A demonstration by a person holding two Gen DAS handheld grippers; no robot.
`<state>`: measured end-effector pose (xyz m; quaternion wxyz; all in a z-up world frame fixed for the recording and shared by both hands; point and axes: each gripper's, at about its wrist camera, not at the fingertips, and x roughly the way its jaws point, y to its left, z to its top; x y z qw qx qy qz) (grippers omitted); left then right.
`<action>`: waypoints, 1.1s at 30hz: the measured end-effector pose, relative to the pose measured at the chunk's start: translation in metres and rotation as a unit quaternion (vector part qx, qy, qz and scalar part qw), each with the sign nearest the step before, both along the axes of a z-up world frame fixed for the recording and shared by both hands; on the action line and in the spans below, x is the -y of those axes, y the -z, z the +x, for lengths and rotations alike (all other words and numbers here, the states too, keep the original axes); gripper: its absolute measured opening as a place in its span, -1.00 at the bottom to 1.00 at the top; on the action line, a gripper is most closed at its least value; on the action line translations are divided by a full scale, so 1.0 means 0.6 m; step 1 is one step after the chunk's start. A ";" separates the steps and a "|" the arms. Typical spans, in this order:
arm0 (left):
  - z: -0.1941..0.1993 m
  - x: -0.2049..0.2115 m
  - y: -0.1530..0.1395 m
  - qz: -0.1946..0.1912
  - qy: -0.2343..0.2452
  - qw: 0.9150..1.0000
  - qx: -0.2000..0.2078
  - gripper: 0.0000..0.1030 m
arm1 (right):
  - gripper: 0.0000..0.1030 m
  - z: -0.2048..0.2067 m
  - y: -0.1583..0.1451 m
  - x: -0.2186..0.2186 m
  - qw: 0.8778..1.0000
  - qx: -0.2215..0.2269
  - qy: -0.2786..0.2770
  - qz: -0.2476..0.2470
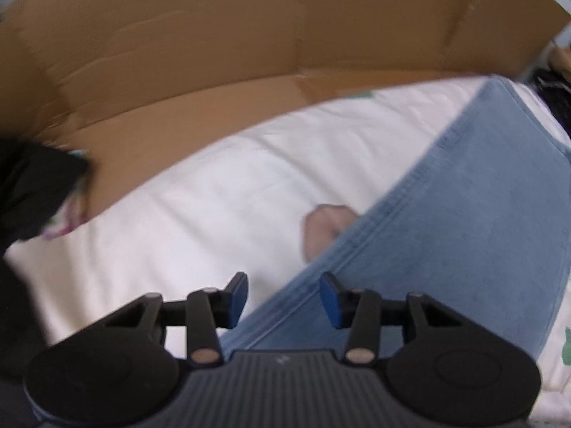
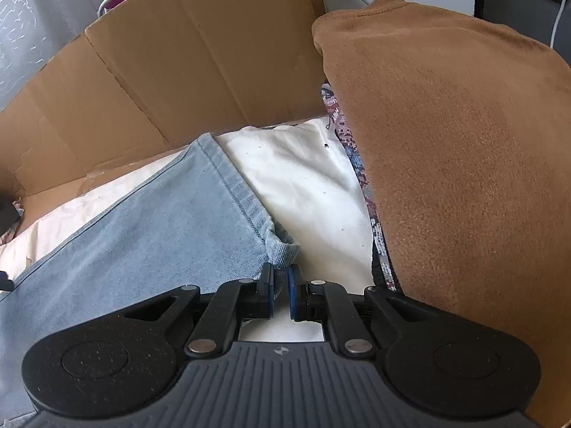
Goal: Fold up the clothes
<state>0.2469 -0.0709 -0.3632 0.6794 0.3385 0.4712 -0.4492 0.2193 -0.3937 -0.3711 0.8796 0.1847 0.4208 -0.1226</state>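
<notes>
Light blue jeans (image 1: 464,232) lie slantwise over a white cloth (image 1: 214,196), and the left wrist view is blurred. My left gripper (image 1: 283,285) hangs open just above the jeans' stitched side edge, its blue pads (image 1: 330,299) apart with only flat denim below them. In the right wrist view the jeans (image 2: 142,232) end in a hemmed leg opening. My right gripper (image 2: 281,274) is shut on the curled corner of that hem (image 2: 283,251), on top of the white cloth (image 2: 303,178).
An opened cardboard box (image 1: 249,35) (image 2: 178,71) stands behind the white cloth. A brown garment (image 2: 464,160) bulks up at the right over a patterned fabric (image 2: 357,164). Something black (image 1: 28,185) lies at the far left. The white cloth carries a pinkish patch (image 1: 324,228).
</notes>
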 end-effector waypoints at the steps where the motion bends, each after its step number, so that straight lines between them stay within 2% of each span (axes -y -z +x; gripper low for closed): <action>1: -0.004 0.003 0.004 0.006 0.010 1.000 -0.003 -0.08 | -0.87 -0.001 -0.001 -0.001 1.000 0.001 -0.002 -0.001; 7: -0.011 0.014 0.015 0.014 0.047 0.998 -0.031 -0.08 | -0.87 -0.004 -0.001 0.001 1.000 0.002 -0.005 0.005; 10: -0.013 0.015 0.021 0.017 0.060 0.997 -0.044 -0.19 | -0.87 -0.003 0.003 0.001 1.000 -0.003 -0.007 0.010; 11: -0.014 0.017 0.024 0.021 0.062 0.997 -0.043 -0.34 | -0.87 -0.002 0.005 0.001 1.000 -0.005 -0.008 0.010; 12: -0.016 0.020 0.026 0.025 0.064 0.997 -0.039 -0.70 | -0.87 -0.001 0.006 0.000 1.000 -0.007 -0.010 0.010; 14: -0.020 0.027 0.028 0.028 0.072 0.996 -0.033 -0.82 | -0.87 -0.002 0.006 -0.003 1.000 -0.007 -0.017 0.004; 17: -0.030 0.026 0.021 0.024 0.082 0.996 -0.014 -0.91 | -0.88 -0.006 0.003 0.000 1.000 0.000 -0.014 0.005; 22: -0.023 0.014 0.007 -0.006 0.066 0.998 -0.001 -0.92 | -0.88 -0.009 -0.005 -0.003 1.000 0.005 -0.014 -0.004; 25: -0.025 0.016 0.025 -0.003 0.053 0.999 0.003 -0.90 | -0.87 -0.007 -0.001 -0.004 1.000 -0.002 -0.013 -0.009; 28: -0.029 0.022 0.037 0.002 0.041 0.999 0.015 -0.77 | -0.86 -0.002 0.008 -0.003 1.000 -0.015 -0.006 -0.010; 32: -0.024 0.012 0.014 0.005 0.013 1.000 0.025 -0.55 | -0.79 -0.005 -0.003 -0.009 1.000 -0.019 0.000 -0.020; 33: -0.023 0.008 0.006 0.005 0.004 1.000 0.029 -0.59 | -0.77 -0.007 -0.009 -0.010 1.000 -0.014 -0.001 -0.022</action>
